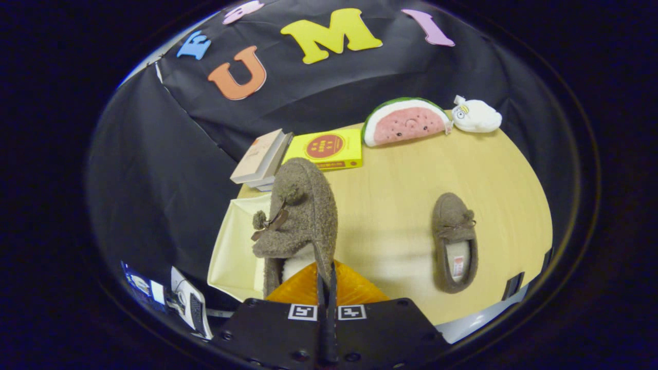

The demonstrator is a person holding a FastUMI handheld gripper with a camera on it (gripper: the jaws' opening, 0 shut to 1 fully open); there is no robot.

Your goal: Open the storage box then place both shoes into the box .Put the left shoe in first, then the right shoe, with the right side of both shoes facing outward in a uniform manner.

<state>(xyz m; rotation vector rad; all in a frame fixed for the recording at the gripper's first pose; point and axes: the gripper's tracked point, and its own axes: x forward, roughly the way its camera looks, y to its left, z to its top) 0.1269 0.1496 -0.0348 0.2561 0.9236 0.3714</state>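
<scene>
My fingers (326, 280) pinch the heel edge of one slipper (298, 216), lifted above the open box (234, 252). I'd lower it level, right side outward. Other slipper (455, 241) waits on the surface (401, 195).

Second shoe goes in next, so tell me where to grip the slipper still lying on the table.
Take the shoe on the table by the rim of its heel opening, coming from above. It lies flat, sole down, opening up, so one finger can slip inside. For now the gripper is shut on the other shoe over the box.
</scene>
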